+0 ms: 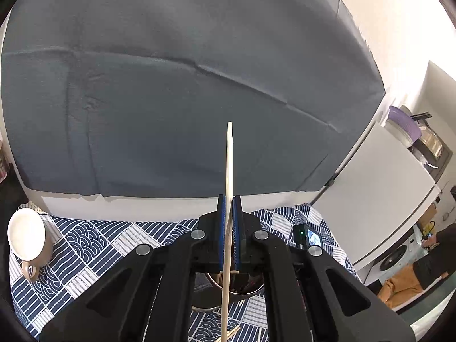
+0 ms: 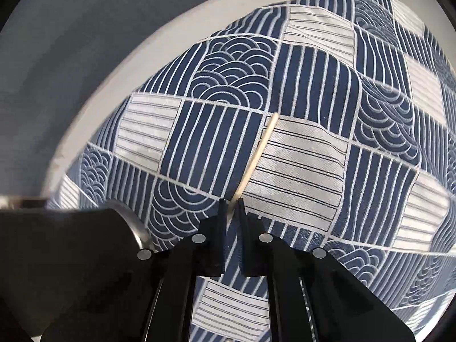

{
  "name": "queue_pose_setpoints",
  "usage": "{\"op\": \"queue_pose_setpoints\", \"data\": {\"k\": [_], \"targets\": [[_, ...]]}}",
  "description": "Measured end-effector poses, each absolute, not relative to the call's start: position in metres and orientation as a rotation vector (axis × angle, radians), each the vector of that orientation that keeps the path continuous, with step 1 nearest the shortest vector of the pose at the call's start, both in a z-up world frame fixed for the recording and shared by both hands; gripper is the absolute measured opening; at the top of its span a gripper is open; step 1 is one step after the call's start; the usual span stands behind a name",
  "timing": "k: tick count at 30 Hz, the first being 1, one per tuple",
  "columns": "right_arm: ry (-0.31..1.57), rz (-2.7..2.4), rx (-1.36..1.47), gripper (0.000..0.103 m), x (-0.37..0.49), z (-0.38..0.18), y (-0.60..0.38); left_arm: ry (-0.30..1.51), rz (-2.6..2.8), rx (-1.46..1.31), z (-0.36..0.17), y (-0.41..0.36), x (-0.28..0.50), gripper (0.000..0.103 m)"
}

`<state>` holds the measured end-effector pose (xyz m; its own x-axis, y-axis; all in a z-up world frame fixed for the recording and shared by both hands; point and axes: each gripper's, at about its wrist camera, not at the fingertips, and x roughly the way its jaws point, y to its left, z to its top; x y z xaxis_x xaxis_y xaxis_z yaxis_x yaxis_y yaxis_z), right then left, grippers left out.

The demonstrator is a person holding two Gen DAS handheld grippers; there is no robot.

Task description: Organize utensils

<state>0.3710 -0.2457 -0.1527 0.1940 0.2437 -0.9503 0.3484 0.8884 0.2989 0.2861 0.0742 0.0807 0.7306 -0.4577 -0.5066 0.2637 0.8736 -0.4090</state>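
Standing at far left on patterned table cloth (image 1: 94,245) was a mug (image 1: 28,239); metal bowl (image 1: 228,287) sat under L tongs (image 1: 228,199), clamped on chopstick (image 1: 229,171). R tongs (image 2: 231,203) pinched 2nd chopstick (image 2: 258,156) lying on cloth.

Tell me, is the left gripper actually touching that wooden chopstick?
Touching. In the left wrist view the left gripper has its blue pads closed against both sides of the chopstick, with no gap showing, and the stick juts out beyond them.
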Motion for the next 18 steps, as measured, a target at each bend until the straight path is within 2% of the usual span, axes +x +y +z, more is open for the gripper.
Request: {"op": "queue_pose_setpoints", "data": {"k": [4,11,14,16,18], "targets": [[1.376,-0.059,0.617,0.0,0.366,-0.151,-0.26,0.628,-0.421,-0.323,0.082,0.075,0.285,0.005],[1.311,-0.025,0.629,0.0,0.355,-0.129,-0.28,0.633,-0.426,-0.347,0.08,0.074,0.29,0.005],[1.353,-0.022,0.638,0.006,0.357,-0.133,-0.283,0.637,-0.422,-0.341,0.079,0.069,0.29,0.005],[1.404,-0.024,0.593,0.014,0.362,-0.139,-0.279,0.64,-0.419,-0.335,0.078,0.067,0.288,0.005],[1.405,-0.039,0.542,0.015,0.365,-0.14,-0.271,0.642,-0.419,-0.331,0.077,0.067,0.287,0.005]]}}
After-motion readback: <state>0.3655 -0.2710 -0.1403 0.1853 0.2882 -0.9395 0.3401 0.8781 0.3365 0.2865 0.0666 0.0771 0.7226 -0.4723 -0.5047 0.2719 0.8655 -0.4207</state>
